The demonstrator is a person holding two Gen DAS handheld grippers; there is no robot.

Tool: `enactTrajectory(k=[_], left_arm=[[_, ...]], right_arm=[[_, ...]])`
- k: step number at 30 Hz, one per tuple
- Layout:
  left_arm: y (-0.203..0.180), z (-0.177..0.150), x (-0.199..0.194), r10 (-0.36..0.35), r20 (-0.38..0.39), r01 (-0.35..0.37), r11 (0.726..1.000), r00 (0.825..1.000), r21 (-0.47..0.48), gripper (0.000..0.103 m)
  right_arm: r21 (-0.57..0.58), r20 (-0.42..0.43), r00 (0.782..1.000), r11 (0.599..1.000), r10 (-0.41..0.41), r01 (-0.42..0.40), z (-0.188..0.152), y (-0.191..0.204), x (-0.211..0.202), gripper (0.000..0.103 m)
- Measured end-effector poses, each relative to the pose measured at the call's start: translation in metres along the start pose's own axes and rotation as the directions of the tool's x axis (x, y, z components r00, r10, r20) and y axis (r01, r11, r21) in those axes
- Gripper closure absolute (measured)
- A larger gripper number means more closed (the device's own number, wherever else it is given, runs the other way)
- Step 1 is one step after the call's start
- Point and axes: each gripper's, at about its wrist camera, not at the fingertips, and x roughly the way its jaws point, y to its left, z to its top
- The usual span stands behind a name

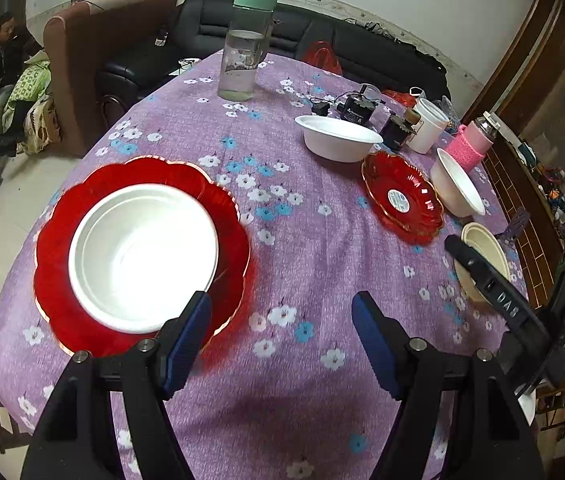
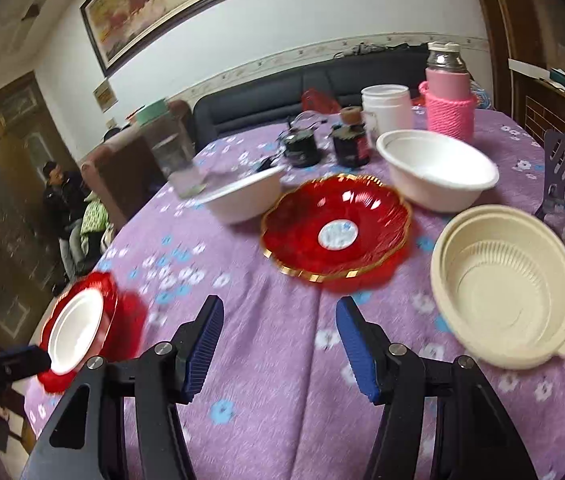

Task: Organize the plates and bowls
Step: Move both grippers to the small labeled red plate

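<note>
1. Nearest, the left tongs (image 1: 282,340) and right tongs (image 2: 278,344) both hang released over bare purple cloth, nothing between their blue pads.
2. Just beyond the left tongs, a white bowl (image 1: 142,256) sits inside a red scalloped plate (image 1: 58,240) close to the surface's (image 1: 282,240) left edge.
3. Right of the right tongs, a cream bowl (image 2: 502,284) lies near the right edge.
4. Mid-surface, open cloth surrounds a second red plate (image 2: 334,228).
5. Farther back, two white bowls (image 2: 434,172) (image 2: 242,196) flank that plate.
6. Farthest, a clear bottle (image 1: 246,48) and a pink flask (image 2: 448,96) stand by the back edge.
</note>
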Motion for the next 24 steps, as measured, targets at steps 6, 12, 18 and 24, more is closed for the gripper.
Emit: enactTrajectory(k=[6,12,18,24], left_arm=[[0.001,0.059,0.004,-0.055,0.001,0.055,0.998,0.998,-0.029,0.031],[0.012,0.136,-0.003,0.008,0.100,-0.004,0.999,0.995,-0.043,0.031],[0.025,0.180,0.061,-0.003,-0.011,0.002,0.990,1.000,-0.138,0.031],[0.025,0.179,0.133,-0.035,-0.126,0.011,0.982,0.991,-0.191,0.031]], right_arm=[[0.001,-0.004,1.000,1.000,0.002,-0.002,0.059,-0.003,0.023,0.040],[-0.057,-0.034,0.999,0.998,0.004,-0.006,0.118,0.008,0.054,0.040],[-0.081,-0.121,0.993,0.997,-0.013,0.003,0.149,0.013,0.104,0.040],[-0.090,-0.201,0.977,0.995,-0.065,0.048,0.150,0.003,0.130,0.040]])
